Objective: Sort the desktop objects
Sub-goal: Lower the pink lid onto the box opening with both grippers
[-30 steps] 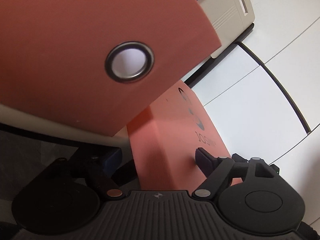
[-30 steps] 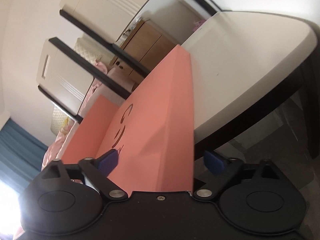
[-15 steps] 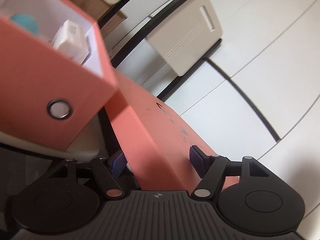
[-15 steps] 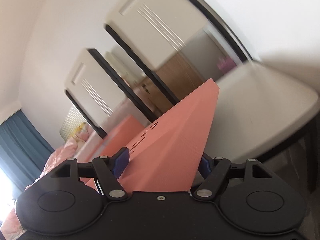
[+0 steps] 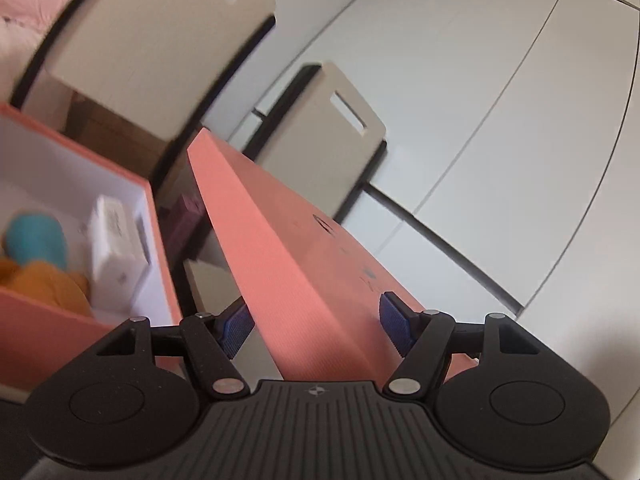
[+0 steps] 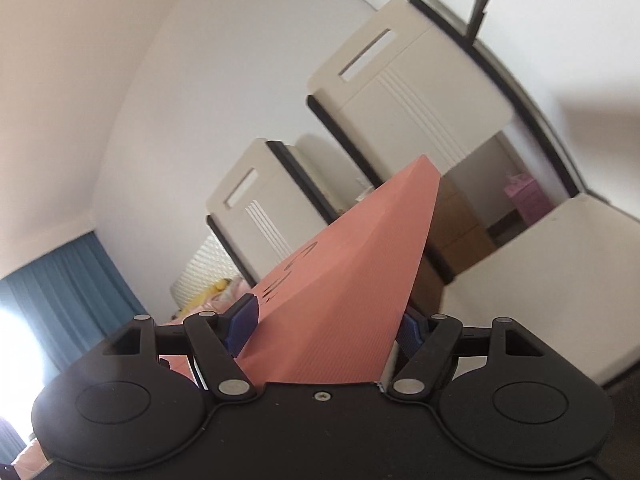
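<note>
Two wrist cameras look along two hand-held grippers that each grasp the same salmon-pink box lid (image 5: 304,276), a large flat lid with dark printed lettering on its top face, held tilted in the air. In the left wrist view the lid runs diagonally away from the camera, and the left gripper (image 5: 316,322) has its blue pads closed against it, one pad on the lid's side wall and the other on the printed top. To the left of the lid, and lower, sits the open salmon-pink box (image 5: 158,240) with a white interior; it is blurred. Inside it lie a white carton (image 5: 114,248), a teal rounded object (image 5: 36,240) and something orange (image 5: 44,284), all too soft in focus to identify further. Behind are two cream chair backs (image 5: 324,148) with slot handles and dark frames, and a wall of pale panels (image 5: 500,100). In the right wrist view the lid (image 6: 344,304) narrows to a corner pointing away, and the right gripper (image 6: 326,326) clamps it between its blue pads, one on each side. Beyond it stand two cream chairs (image 6: 404,92), a cream table top (image 6: 540,280) at right, a white wall and a blue curtain (image 6: 68,292) at far left.
</note>
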Motion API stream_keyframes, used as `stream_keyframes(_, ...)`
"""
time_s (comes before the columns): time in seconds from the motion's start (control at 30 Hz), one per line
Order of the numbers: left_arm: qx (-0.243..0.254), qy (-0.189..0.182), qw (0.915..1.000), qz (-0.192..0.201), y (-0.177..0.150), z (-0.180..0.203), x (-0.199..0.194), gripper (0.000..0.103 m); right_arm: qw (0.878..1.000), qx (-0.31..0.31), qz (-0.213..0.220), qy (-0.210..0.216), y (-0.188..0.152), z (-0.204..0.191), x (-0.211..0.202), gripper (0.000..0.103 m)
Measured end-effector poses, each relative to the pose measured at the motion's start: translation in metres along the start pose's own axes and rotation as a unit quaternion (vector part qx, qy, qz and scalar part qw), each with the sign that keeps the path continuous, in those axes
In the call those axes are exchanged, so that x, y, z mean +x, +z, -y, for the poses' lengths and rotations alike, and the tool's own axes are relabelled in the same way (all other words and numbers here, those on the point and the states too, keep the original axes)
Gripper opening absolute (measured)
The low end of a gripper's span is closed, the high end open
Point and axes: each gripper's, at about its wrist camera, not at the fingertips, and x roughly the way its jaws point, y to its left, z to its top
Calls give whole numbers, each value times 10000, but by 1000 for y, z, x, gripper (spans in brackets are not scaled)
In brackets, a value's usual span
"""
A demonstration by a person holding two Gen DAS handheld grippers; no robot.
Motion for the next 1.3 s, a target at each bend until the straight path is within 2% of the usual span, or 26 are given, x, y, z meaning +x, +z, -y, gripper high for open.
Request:
stream_keyframes(0.2, -25, 567, 9974, 437, 28, -27, -34, 73, 9985, 104, -184, 507, -6, -11, 82, 72)
stream_keyframes(0.4, -229, 1095, 9897, 891, 41, -73, -60, 74, 9941, 50, -668, 848, -22, -20, 172, 72)
stream_keyframes(0.63, -849, 1858, 9736, 1023, 52, -131, -69, 74, 9885, -190, -1095, 1022, -52, -27, 245, 73)
stream_keyframes(0.73, -905, 2105, 9682, 1002, 57, -148, -63, 75, 9883, -95, -1164, 980, -67, -20, 268, 73)
stream_keyframes(0.83, -898, 2261, 9647, 1009, 58, -158, -58, 75, 9880, 156, -1248, 893, -79, -8, 284, 73)
stream_keyframes(1.0, -773, 2339, 9628, 1109, 54, -162, -57, 79, 9890, 231, -1158, 890, -94, -1, 284, 74)
stream_keyframes(1.1, -665, 2174, 9662, 1219, 50, -158, -61, 87, 9907, 184, -1102, 772, -99, -2, 279, 79)
stream_keyframes(1.17, -577, 2176, 9654, 1315, 47, -153, -65, 89, 9920, 87, -1024, 736, -102, -5, 274, 88)
stream_keyframes(1.2, -506, 2240, 9631, 1403, 46, -149, -67, 96, 9924, 68, -1008, 707, -103, -6, 272, 91)
stream_keyframes(1.23, -438, 2423, 9573, 1516, 44, -145, -70, 99, 9927, 70, -1006, 657, -103, -7, 271, 93)
stream_keyframes(1.3, -200, 2663, 9497, 1636, 41, -136, -75, 100, 9926, 133, -1064, 568, -103, -5, 271, 95)
